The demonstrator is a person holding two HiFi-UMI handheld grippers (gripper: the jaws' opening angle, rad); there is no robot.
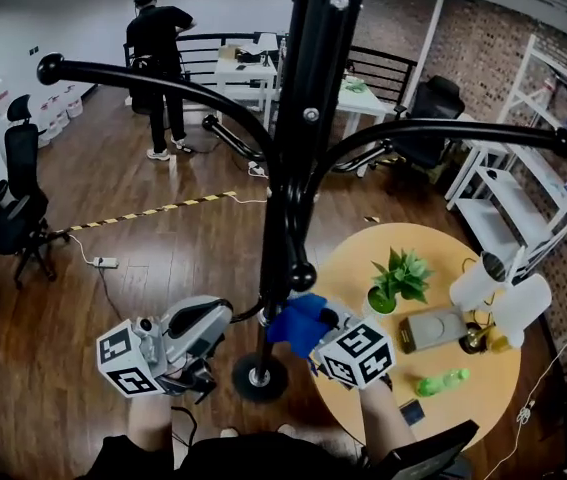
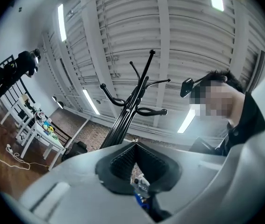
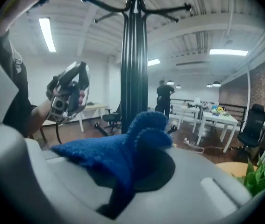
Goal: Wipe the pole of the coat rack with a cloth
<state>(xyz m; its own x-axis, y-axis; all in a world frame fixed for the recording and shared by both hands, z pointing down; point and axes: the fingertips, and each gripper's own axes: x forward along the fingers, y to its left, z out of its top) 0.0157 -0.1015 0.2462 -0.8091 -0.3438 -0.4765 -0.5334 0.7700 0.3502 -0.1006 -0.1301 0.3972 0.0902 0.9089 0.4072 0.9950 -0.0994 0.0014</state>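
One cloth held ready at the lower pole

The blue cloth (image 1: 291, 320) is clamped in the right gripper (image 1: 313, 326), low against or just beside the coat rack pole (image 1: 293, 168). The left gripper (image 1: 221, 316) is closed on nothing. Firm contact should be kept, and full-length strokes made along the pole.
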